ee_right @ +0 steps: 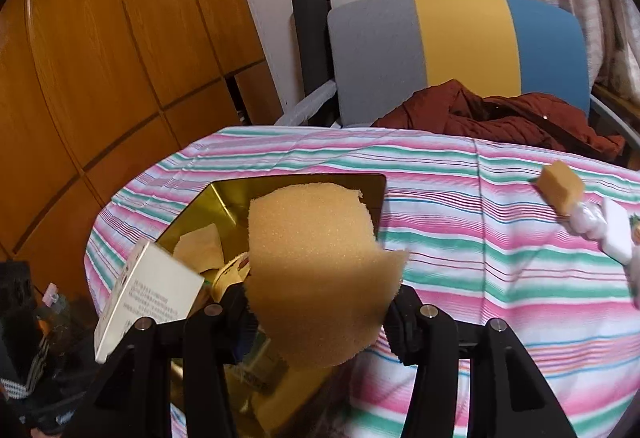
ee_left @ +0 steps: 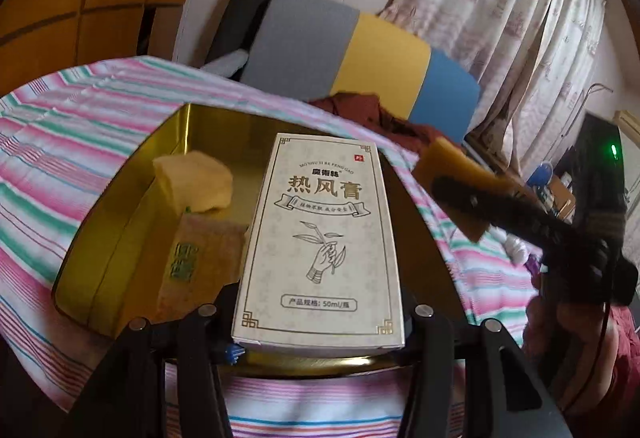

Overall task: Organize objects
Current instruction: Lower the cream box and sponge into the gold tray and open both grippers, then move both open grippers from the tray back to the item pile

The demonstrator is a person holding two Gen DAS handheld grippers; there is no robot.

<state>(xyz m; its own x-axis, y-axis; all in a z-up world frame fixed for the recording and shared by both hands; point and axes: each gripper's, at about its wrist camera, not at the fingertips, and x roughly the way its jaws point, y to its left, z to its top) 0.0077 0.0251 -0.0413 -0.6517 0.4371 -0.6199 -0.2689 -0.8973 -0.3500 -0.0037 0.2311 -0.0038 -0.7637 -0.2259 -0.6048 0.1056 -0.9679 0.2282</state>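
My left gripper (ee_left: 316, 334) is shut on a white carton with Chinese print (ee_left: 320, 238), held flat over a gold tin (ee_left: 224, 134) on the striped bedspread. A pale yellow sponge piece (ee_left: 196, 178) and a tan box (ee_left: 200, 254) lie inside the tin. My right gripper (ee_right: 320, 310) is shut on a ragged tan sponge (ee_right: 316, 262), just above the tin's near right side (ee_right: 224, 198). The left wrist view shows that gripper (ee_left: 444, 186) and its sponge (ee_left: 448, 162) at the tin's right edge. The white carton (ee_right: 152, 290) appears tilted at the left of the right wrist view.
A small tan sponge block (ee_right: 560, 186) and white wrapped items (ee_right: 608, 226) lie on the bedspread (ee_right: 480, 258) to the right. A red jacket (ee_right: 500, 118) and a grey, yellow and blue cushion (ee_right: 460, 42) sit behind. A wooden wardrobe (ee_right: 100, 58) stands at left.
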